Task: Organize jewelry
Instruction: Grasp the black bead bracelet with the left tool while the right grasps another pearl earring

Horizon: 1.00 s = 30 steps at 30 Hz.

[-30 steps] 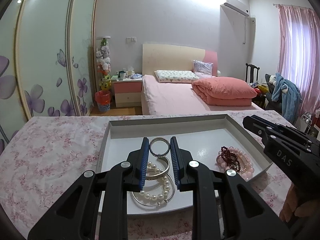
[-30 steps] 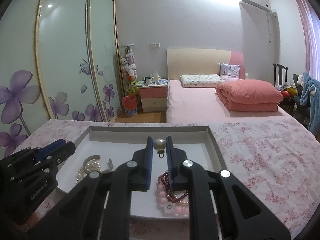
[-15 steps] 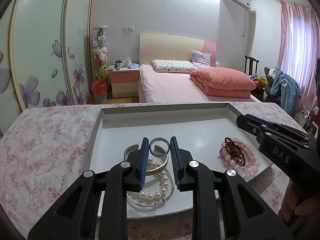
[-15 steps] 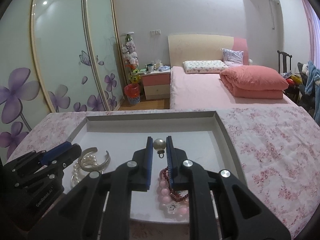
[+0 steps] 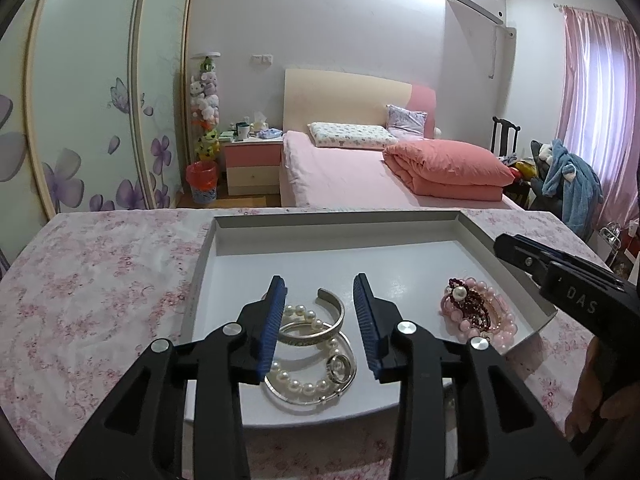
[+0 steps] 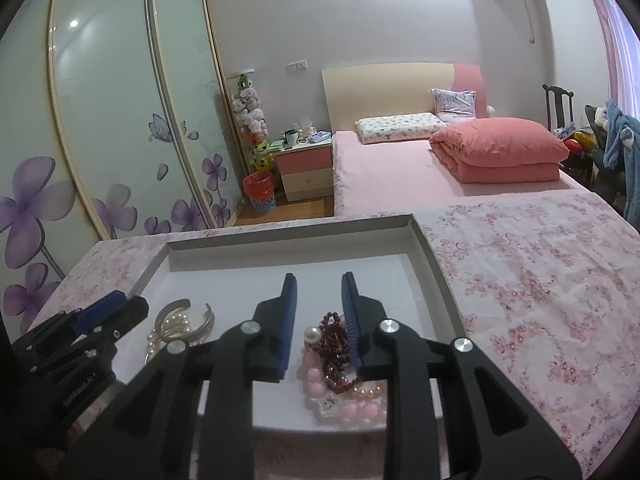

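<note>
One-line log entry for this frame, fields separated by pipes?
left gripper: open above silver pile | right gripper: open above pink bead pile | pearl earring: on beads | tray: holds both piles

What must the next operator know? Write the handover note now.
Left gripper: open, empty, above the silver cuff, pearl bracelet, thin bangle and ring in the left part of the tray.
Right gripper: open, empty, above the pink bead bracelet, dark red bracelet and single pearl piece.
Done: two sorted piles in the tray.
Left: no loose jewelry shows on the tablecloth; check out of view.
</note>
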Each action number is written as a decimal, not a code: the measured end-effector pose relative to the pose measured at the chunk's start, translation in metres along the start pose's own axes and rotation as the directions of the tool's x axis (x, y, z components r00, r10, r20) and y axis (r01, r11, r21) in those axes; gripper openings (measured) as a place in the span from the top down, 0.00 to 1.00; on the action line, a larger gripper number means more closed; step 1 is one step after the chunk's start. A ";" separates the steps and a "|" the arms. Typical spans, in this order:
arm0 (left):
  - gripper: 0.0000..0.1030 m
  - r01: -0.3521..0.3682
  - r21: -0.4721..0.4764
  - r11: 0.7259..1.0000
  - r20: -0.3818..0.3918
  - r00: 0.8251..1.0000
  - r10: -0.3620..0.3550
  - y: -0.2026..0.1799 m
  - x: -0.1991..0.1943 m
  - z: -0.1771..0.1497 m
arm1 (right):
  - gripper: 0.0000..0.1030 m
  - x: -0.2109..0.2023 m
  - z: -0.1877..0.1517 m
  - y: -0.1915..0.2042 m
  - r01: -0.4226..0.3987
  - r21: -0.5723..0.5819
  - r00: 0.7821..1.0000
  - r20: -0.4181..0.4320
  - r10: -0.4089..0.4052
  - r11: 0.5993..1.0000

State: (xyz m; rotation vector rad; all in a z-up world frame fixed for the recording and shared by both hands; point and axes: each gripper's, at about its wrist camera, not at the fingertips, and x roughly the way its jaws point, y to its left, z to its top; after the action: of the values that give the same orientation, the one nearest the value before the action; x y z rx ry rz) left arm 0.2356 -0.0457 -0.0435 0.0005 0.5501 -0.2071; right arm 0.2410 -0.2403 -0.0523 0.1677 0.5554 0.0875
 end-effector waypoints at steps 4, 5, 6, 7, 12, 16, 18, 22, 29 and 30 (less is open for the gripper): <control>0.64 -0.006 0.002 1.000 -0.001 1.000 0.006 0.004 -0.011 -0.004 | 0.77 -0.011 -0.006 0.002 -0.008 -0.012 1.000 -0.018 0.008 1.000; 0.64 -0.009 0.004 1.000 -0.001 1.000 0.009 0.006 -0.014 -0.006 | 0.77 -0.015 -0.010 0.002 -0.014 -0.015 0.999 -0.032 0.014 1.000; 0.64 -0.011 0.006 1.000 -0.003 1.000 0.011 0.007 -0.018 -0.008 | 0.77 -0.018 -0.013 0.002 -0.022 -0.017 0.999 -0.049 0.021 1.000; 0.64 -0.012 0.006 1.000 -0.005 1.000 0.012 0.010 -0.021 -0.009 | 0.77 -0.020 -0.018 0.003 -0.033 -0.020 0.997 -0.072 0.032 0.999; 0.64 -0.017 0.002 1.000 -0.026 1.000 0.017 0.017 -0.035 -0.023 | 0.77 -0.027 -0.042 0.009 -0.090 -0.043 0.980 -0.184 0.080 0.995; 0.64 -0.023 -0.005 1.000 -0.035 0.999 0.023 0.022 -0.041 -0.029 | 0.77 -0.023 -0.058 0.020 -0.120 -0.056 0.962 -0.252 0.102 0.991; 0.64 -0.030 -0.011 1.000 -0.034 0.999 0.029 0.023 -0.044 -0.031 | 0.78 -0.021 -0.061 0.027 -0.128 -0.070 0.957 -0.270 0.105 0.989; 0.63 -0.041 -0.029 0.999 -0.027 0.999 0.040 0.031 -0.051 -0.033 | 0.78 -0.012 -0.063 0.040 -0.138 -0.092 0.947 -0.304 0.104 0.986; 0.63 -0.047 -0.046 0.998 -0.030 0.999 0.046 0.038 -0.053 -0.035 | 0.83 0.005 -0.069 0.050 -0.121 -0.123 0.930 -0.361 0.069 0.985; 0.63 -0.044 -0.045 0.998 -0.032 0.999 0.042 0.037 -0.053 -0.035 | 0.84 0.006 -0.070 0.052 -0.115 -0.129 0.931 -0.361 0.062 0.985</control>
State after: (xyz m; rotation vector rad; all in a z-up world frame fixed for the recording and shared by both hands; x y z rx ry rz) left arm 0.1805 0.0032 -0.0482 -0.0287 0.5850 -0.1527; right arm 0.2074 -0.1792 -0.1045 0.0299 0.9008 0.2507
